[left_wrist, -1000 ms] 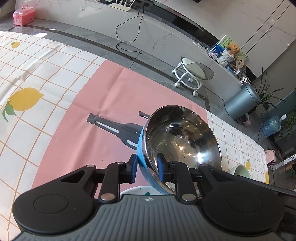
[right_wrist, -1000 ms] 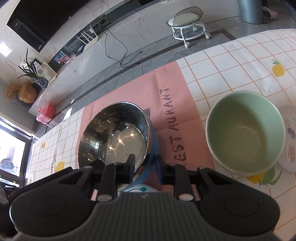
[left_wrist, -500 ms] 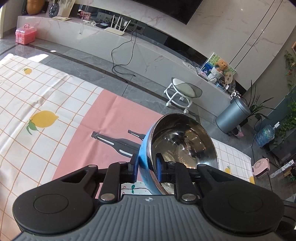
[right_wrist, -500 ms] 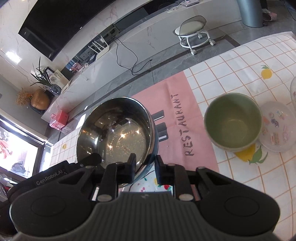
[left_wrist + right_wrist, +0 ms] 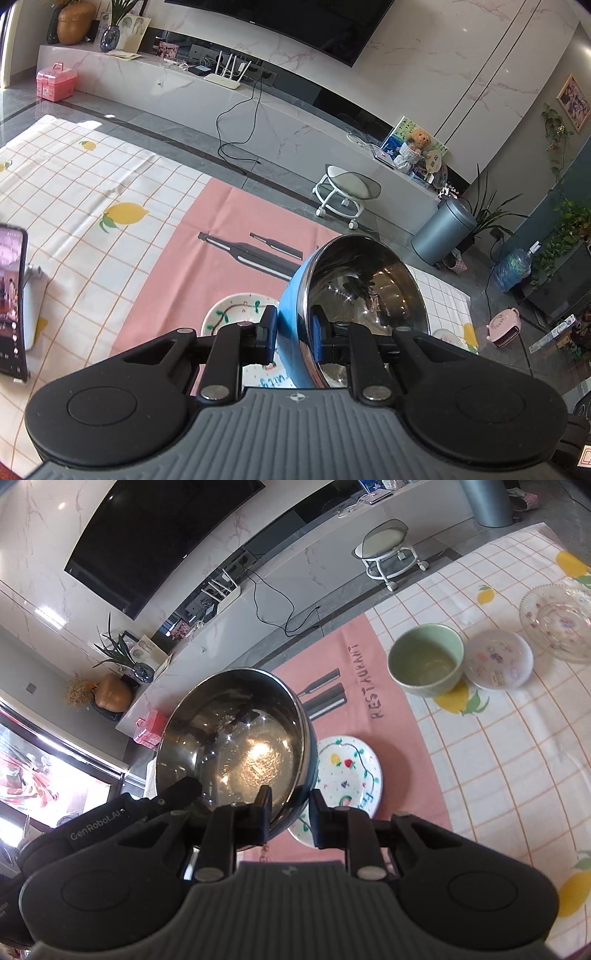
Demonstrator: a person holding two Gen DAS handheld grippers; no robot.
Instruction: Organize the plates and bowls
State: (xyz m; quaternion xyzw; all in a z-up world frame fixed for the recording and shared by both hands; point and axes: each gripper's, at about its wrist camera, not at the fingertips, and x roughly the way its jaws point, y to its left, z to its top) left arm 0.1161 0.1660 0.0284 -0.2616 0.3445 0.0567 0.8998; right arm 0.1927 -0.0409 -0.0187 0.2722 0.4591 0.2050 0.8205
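Clearly "RESTAURANT" on pink mat, glove probably reads "GenRobot.AI"

- The right gripper clamps the near rim of a steel bowl, one finger inside, one outside against its blue wall.
- The bowl hangs tilted above the pink mat, clear of it.
- A black gloved hand reaches to the bowl's left rim.
- A painted plate lies on the mat below the bowl, partly hidden by it.
- A green bowl stands at the mat's right edge.
- A frosted dish sits touching it on the right.
- A clear glass dish lies further right on the checked cloth.
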